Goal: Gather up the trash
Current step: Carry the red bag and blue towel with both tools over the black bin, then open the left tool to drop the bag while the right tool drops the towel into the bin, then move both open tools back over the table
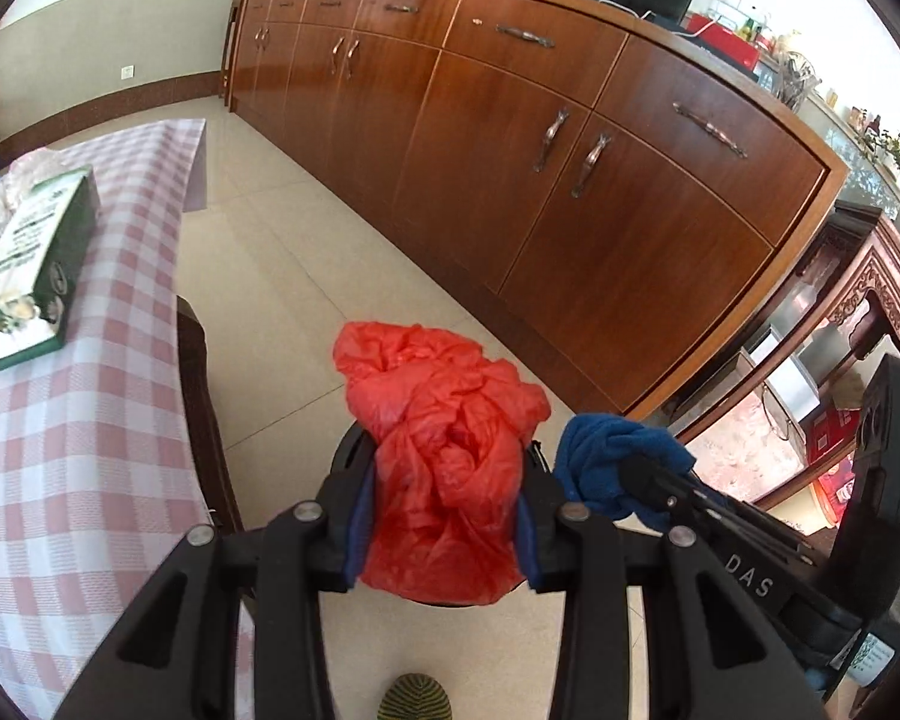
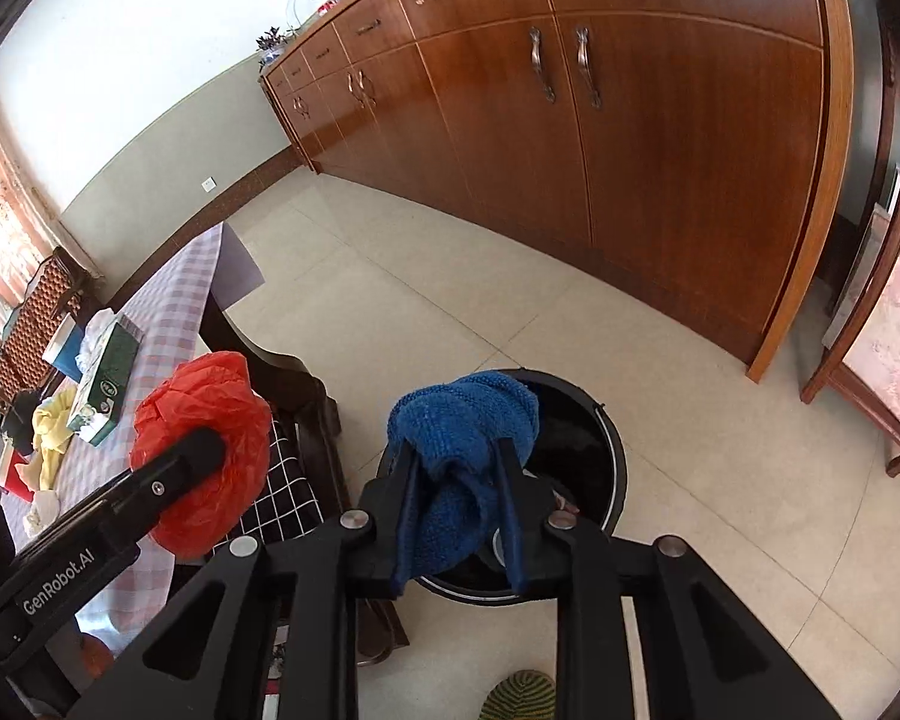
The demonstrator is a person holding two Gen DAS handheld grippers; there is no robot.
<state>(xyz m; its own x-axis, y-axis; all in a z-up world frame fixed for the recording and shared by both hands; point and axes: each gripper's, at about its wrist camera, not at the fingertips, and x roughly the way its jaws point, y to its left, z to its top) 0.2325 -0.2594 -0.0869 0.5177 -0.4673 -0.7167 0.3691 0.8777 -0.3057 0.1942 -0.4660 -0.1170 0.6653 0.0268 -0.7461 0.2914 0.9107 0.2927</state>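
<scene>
My left gripper [image 1: 444, 510] is shut on a crumpled red plastic bag [image 1: 444, 420], held above the floor beside the table; the bag also shows in the right wrist view [image 2: 210, 420]. My right gripper [image 2: 456, 510] is shut on a bunched blue knitted cloth [image 2: 465, 438], which also shows in the left wrist view [image 1: 612, 456]. It hangs over the open round black trash bin [image 2: 594, 450] on the floor. In the left wrist view only a sliver of the bin [image 1: 348, 450] shows behind the red bag.
A table with a pink checked cloth [image 1: 90, 420] stands at the left, carrying a green tissue box [image 1: 30, 276] and a yellow cloth [image 2: 51, 432]. A dark chair with a checked cushion [image 2: 288, 480] stands by the table. Long wooden cabinets [image 1: 540, 150] line the far side. A carved wooden stand [image 1: 840, 330] is at the right.
</scene>
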